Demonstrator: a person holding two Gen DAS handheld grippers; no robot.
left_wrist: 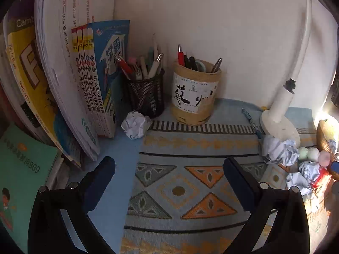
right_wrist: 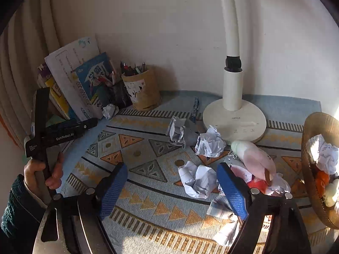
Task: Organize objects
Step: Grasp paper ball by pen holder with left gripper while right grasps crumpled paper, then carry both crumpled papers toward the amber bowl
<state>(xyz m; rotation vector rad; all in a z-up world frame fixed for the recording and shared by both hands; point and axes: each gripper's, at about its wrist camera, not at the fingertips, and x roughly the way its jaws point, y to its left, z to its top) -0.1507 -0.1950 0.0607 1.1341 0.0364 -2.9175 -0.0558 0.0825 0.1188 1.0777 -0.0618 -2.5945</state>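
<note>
Several crumpled paper balls lie on the patterned mat [right_wrist: 148,169]: one [right_wrist: 196,180] just ahead of my right gripper [right_wrist: 171,169], two more [right_wrist: 209,141] [right_wrist: 177,131] near the lamp base. Another ball [left_wrist: 136,124] sits by the mesh pen cup [left_wrist: 147,94]. A pink and green plush toy [right_wrist: 253,156] lies right of my right gripper. A blue pen [right_wrist: 195,106] lies by the lamp. My left gripper [left_wrist: 169,165] is open and empty above the mat. My right gripper is open and empty.
Books [left_wrist: 63,74] lean against the wall at left. A paper-wrapped pen holder [left_wrist: 196,93] stands beside the mesh cup. A white desk lamp [right_wrist: 234,118] stands at the back. A woven basket [right_wrist: 313,169] with paper and items is at the right edge.
</note>
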